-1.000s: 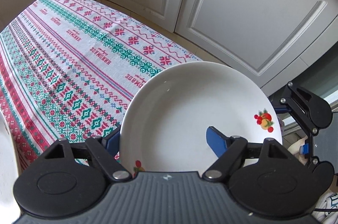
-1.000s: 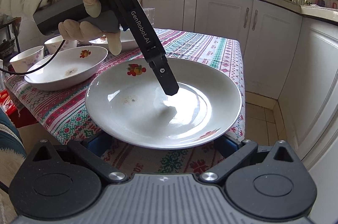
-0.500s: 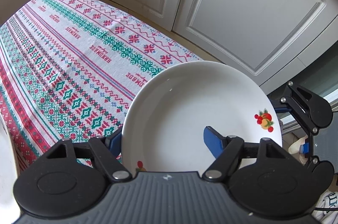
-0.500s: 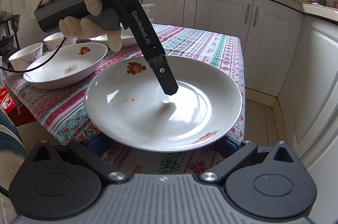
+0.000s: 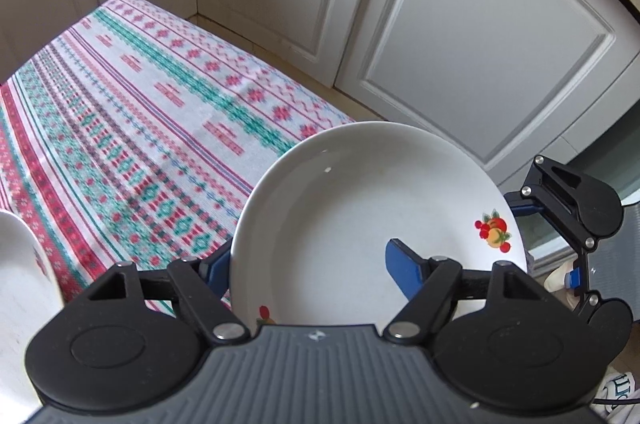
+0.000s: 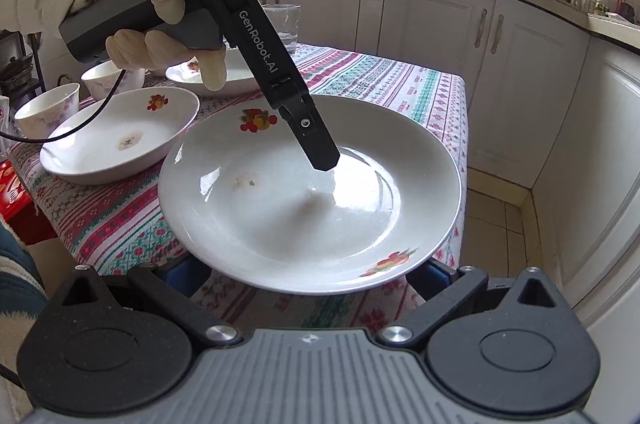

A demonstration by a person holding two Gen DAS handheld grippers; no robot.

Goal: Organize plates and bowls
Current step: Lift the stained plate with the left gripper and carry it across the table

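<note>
A white deep plate with fruit decals (image 5: 360, 224) (image 6: 304, 220) hangs in the air off the table's near corner. My left gripper (image 5: 308, 264) straddles its rim, one blue finger (image 5: 404, 268) inside the plate, the other under the rim, and holds it. My right gripper (image 6: 308, 276) sits low beneath the plate's opposite edge, jaws wide apart, fingers mostly hidden under it; it shows in the left wrist view (image 5: 568, 224). The left gripper's body (image 6: 256, 36) reaches down into the plate.
A second fruit-decal plate (image 6: 116, 144) and a third one (image 6: 216, 72) lie on the patterned tablecloth (image 5: 140, 128). Two small bowls (image 6: 48, 108) stand at the table's left; a glass (image 6: 282, 24) stands at the back. White cabinets (image 5: 460, 24) surround the table.
The plate has risen and tilted slightly with my left gripper; the right gripper stays below its edge with jaws apart.
</note>
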